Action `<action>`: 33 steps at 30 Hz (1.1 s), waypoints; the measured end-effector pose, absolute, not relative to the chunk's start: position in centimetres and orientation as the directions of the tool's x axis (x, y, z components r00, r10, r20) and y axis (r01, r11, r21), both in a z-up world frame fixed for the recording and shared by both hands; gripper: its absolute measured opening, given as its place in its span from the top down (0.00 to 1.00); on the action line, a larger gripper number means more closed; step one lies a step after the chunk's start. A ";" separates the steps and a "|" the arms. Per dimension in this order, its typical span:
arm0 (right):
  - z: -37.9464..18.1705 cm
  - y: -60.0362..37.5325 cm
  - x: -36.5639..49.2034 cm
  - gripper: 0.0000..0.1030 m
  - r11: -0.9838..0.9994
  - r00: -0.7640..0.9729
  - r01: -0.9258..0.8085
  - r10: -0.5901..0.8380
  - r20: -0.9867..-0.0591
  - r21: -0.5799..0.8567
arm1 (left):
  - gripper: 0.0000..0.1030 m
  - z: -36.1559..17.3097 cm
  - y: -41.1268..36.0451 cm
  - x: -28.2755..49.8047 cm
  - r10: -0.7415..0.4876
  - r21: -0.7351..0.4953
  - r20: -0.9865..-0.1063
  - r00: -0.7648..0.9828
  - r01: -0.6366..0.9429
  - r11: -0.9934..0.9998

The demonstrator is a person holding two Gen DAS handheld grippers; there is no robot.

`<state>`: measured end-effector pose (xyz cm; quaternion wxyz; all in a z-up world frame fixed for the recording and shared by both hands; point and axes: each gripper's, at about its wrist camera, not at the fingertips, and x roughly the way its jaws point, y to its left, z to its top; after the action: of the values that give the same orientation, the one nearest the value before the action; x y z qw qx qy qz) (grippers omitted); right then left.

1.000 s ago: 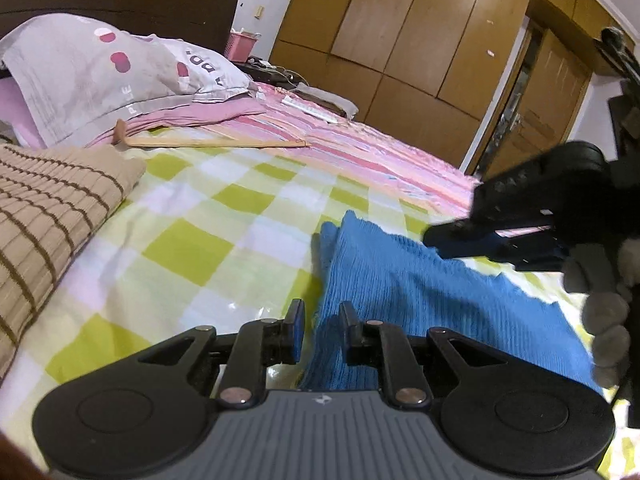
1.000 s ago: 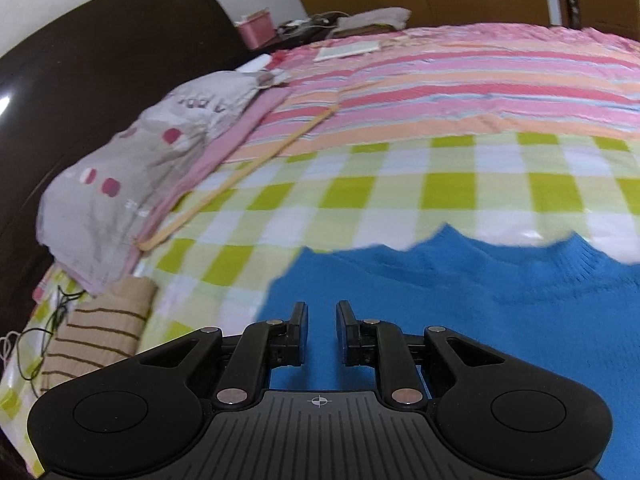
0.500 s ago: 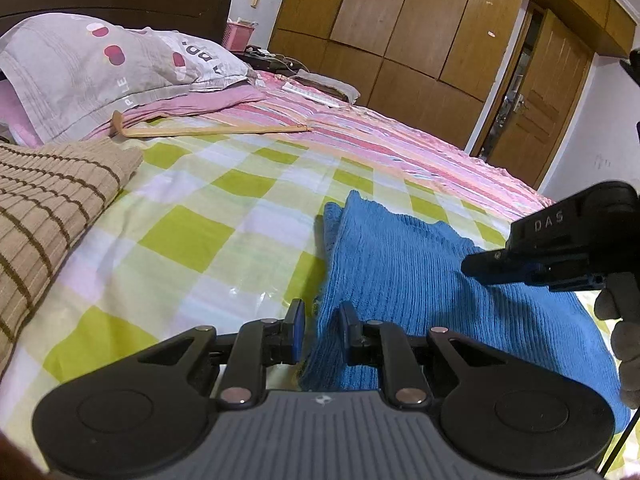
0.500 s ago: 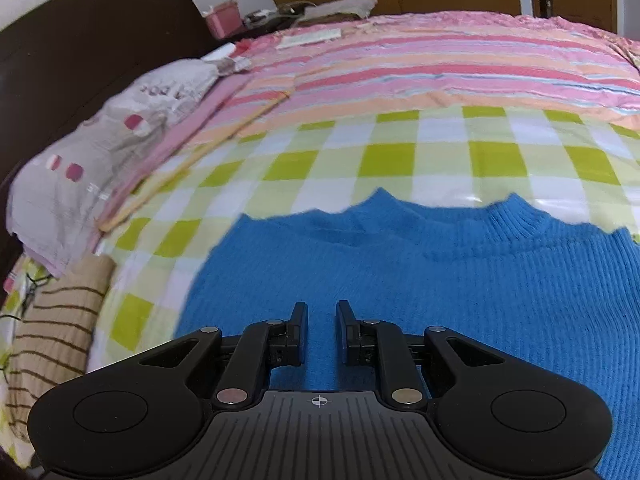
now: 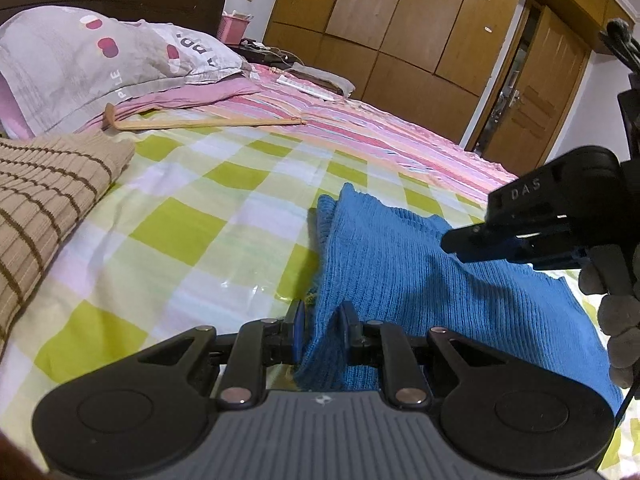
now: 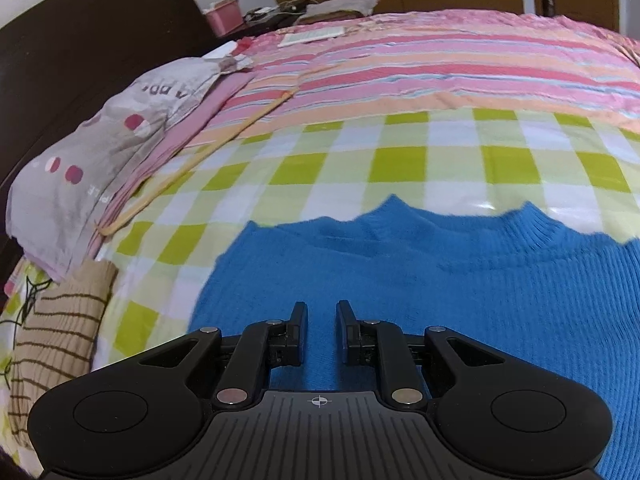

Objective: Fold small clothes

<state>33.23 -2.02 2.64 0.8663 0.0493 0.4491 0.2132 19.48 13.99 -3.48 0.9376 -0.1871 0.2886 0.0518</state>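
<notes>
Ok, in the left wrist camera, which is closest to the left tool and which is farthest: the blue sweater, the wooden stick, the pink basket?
1. Blue sweater: pinched in the left tool, lower middle.
2. Wooden stick: lying across the bed by the pillow, upper left.
3. Pink basket: beyond the bed, near the wall, top.

"DAS" on right gripper (image 5: 516, 246) body; "PLE" on grey pillowcase (image 5: 80, 64).
</notes>
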 end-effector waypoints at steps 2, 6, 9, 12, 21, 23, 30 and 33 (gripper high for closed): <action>2.6 -1.7 33.2 0.82 0.903 0.499 -0.326 0.417 -0.760 0.281 | 0.77 -3.5 14.0 19.5 -0.012 -0.323 -0.562 0.827 -0.206 0.924; 2.5 -1.0 33.0 0.81 0.903 0.496 -0.343 0.407 -0.767 0.257 | 0.77 -3.4 14.0 19.5 -0.013 -0.320 -0.560 0.828 -0.202 0.926; 2.6 -1.1 33.0 0.80 0.906 0.498 -0.340 0.401 -0.769 0.252 | 0.77 -3.4 14.1 19.5 -0.016 -0.327 -0.560 0.828 -0.204 0.923; 3.0 -1.4 33.1 0.80 0.910 0.508 -0.333 0.393 -0.767 0.246 | 0.77 -3.4 14.1 19.4 -0.010 -0.322 -0.556 0.831 -0.204 0.925; 3.8 -11.0 31.0 0.79 0.949 0.589 -0.182 0.316 -0.744 0.259 | 0.77 -1.6 12.4 18.0 0.043 -0.212 -0.467 0.883 -0.159 0.964; 3.8 -14.2 30.0 0.79 0.951 0.605 -0.135 0.302 -0.736 0.279 | 0.77 -1.1 11.3 17.5 0.035 -0.170 -0.437 0.899 -0.122 0.978; 2.3 -25.2 25.8 0.68 0.894 0.643 0.014 0.336 -0.689 0.448 | 0.68 0.4 4.0 15.4 -0.081 -0.022 -0.370 0.926 0.078 0.997; 0.9 -28.6 25.0 0.67 0.851 0.640 0.062 0.367 -0.675 0.521 | 0.66 0.0 -1.0 14.8 -0.181 0.052 -0.386 0.904 0.217 0.975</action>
<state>25.03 -28.59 0.88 0.8678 0.2583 0.4153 0.0878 14.83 -1.02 -0.01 0.9747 0.0471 0.1933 -0.1021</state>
